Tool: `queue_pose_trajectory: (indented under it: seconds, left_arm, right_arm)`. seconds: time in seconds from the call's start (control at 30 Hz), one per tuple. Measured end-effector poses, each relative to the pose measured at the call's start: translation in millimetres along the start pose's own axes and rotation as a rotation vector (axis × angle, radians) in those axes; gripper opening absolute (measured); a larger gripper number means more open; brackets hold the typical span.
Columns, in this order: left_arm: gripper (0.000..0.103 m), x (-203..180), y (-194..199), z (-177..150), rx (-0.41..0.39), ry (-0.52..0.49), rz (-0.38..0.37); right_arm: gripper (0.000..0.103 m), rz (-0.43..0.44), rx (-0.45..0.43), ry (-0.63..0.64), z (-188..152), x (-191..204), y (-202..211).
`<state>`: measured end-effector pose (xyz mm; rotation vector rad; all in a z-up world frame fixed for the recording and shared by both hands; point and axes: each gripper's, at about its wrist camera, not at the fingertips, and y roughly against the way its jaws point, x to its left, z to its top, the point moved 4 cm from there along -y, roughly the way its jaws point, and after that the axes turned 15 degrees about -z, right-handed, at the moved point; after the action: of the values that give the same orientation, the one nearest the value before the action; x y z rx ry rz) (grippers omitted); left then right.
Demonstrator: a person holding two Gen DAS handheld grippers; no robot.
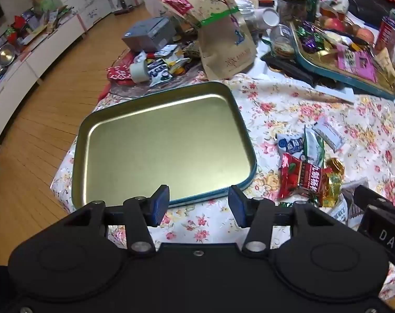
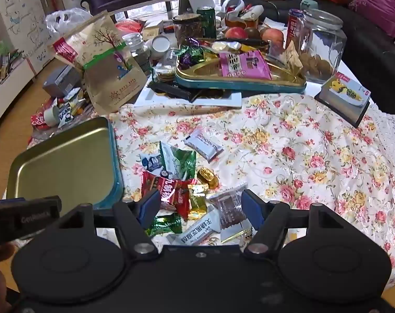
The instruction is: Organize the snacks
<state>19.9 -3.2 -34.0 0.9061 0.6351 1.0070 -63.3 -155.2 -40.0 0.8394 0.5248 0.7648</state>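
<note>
Tongs [image 1: 198,206] beside "DAS"-lettered black part [image 1: 385,234]

Empty tin tray [image 1: 161,140] at the desk's [image 2: 288,140] left edge, toward the near corner. Heap of wrapped snacks [image 2: 187,182] just right of it, near the front edge. Second, filled tray [image 2: 239,83] behind, toward the far edge; paper bag [image 2: 111,78] left of that.

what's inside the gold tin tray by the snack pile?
Nothing visible: the gold tin tray shows a bare metal floor in the left wrist view. Its near edge is partly hidden by the left gripper. The snack pile lies beside it on the floral cloth.
</note>
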Motion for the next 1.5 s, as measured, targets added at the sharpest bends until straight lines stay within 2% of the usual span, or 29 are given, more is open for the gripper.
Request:
queue_pose_trajectory:
  seconds: [0.1, 0.2, 0.7, 1.5]
  left_arm:
    - [0.057, -5.2, 0.8, -2.3, 0.0, -0.008, 0.003]
    - [0.057, -1.7, -2.5, -3.1, 0.008, 0.001, -0.045]
    - [0.057, -2.9, -8.6, -6.3, 0.038, -0.001, -0.029]
    - [0.057, -12.8, -4.9, -3.8, 0.024, -0.01, -0.015]
  right_arm:
    - [0.072, 0.035, 0.025, -0.04, -0.5, -6.1, 0.0]
    - [0.072, 0.011, 0.028, -0.011, -1.1, -1.6, -4.0]
    - [0.072, 0.02, 0.045, 0.008, -1.2, 1.4, -5.7]
    - [0.072, 0.042, 0.046, 0.011, -1.9, 0.2, -2.5]
